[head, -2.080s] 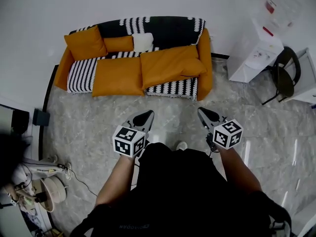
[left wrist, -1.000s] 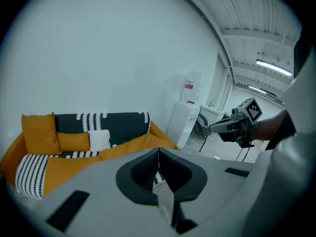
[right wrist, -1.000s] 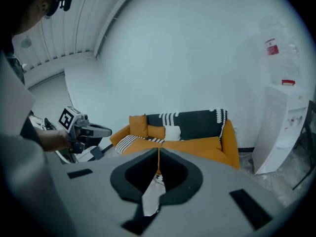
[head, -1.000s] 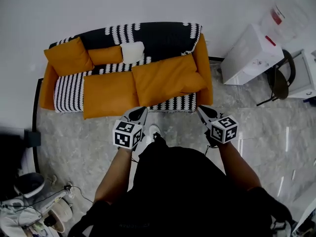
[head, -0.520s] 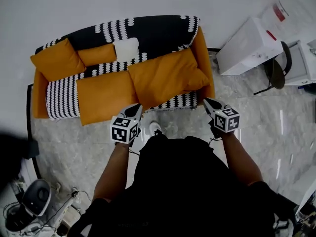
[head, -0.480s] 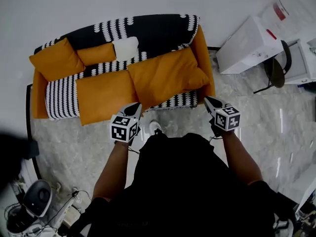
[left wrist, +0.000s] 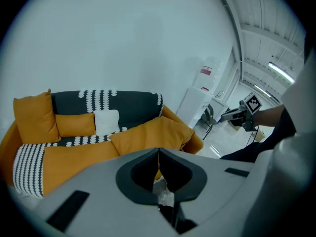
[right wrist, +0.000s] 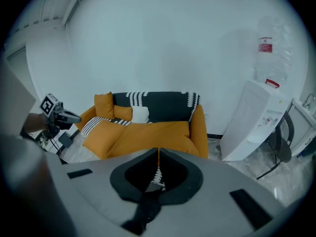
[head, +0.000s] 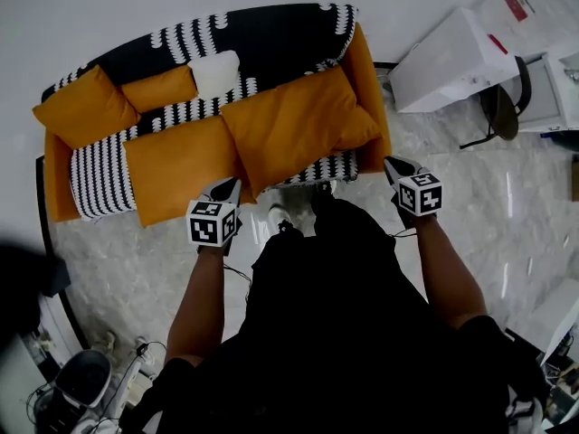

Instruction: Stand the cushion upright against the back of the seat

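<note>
Grey marble floor [head: 136, 251] meets a white wall, where an orange sofa [head: 369, 84] stands under a black-and-white throw [head: 271, 43]. On the right half of its seat a large orange cushion [head: 289, 129] lies flat, its far edge near the backrest and its left edge overlapping a second flat cushion [head: 176, 165] that covers the middle of the seat. Behind these, a small orange cushion [head: 158, 89] and a white cushion [head: 217, 72] lean against the back, and an upright orange cushion [head: 80, 107] fills the left corner. The left gripper [head: 224, 190] hovers at the seat's front edge by the second flat cushion, jaws pressed together with nothing between them. The right gripper [head: 394, 164] hangs just off the sofa's right front corner, jaws likewise closed and empty. A white water dispenser [head: 448, 57] and a dark chair [head: 502, 107] stand to the right.
</note>
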